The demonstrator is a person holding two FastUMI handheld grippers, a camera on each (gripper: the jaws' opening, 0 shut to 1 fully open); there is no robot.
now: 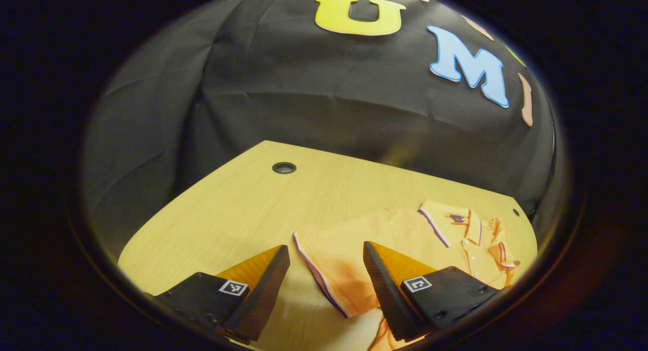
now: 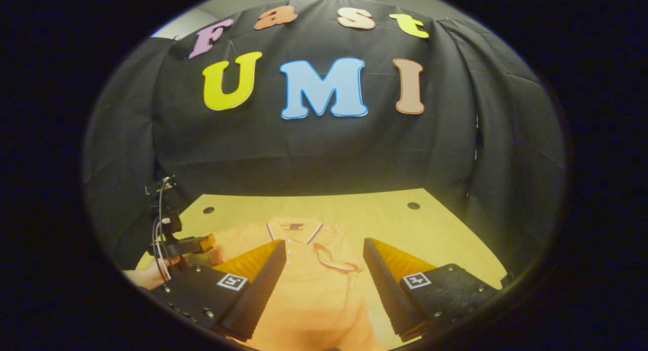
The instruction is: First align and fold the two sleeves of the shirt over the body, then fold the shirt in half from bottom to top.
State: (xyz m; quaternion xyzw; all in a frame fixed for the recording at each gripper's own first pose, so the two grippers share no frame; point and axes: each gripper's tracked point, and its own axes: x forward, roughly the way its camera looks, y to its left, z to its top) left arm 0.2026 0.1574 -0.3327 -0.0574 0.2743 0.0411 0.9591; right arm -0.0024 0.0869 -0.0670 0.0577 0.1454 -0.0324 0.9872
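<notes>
One shirt [image 2: 309,285], soft, limp; both grippers [image 1: 326,280] [image 2: 324,275] gape empty above it; you pinch its left sleeve's [image 1: 329,270] hem.

Shirt [image 2: 314,285] hem cut off by lower edge.

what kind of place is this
Probably a staged recording booth, not a home: a black cloth wall hangs behind a bare wooden table holding just an orange shirt.

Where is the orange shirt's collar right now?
In the right gripper view, the collar lies at the far end of the orange shirt on the wooden table, beyond the open right gripper, toward the black wall.
</notes>
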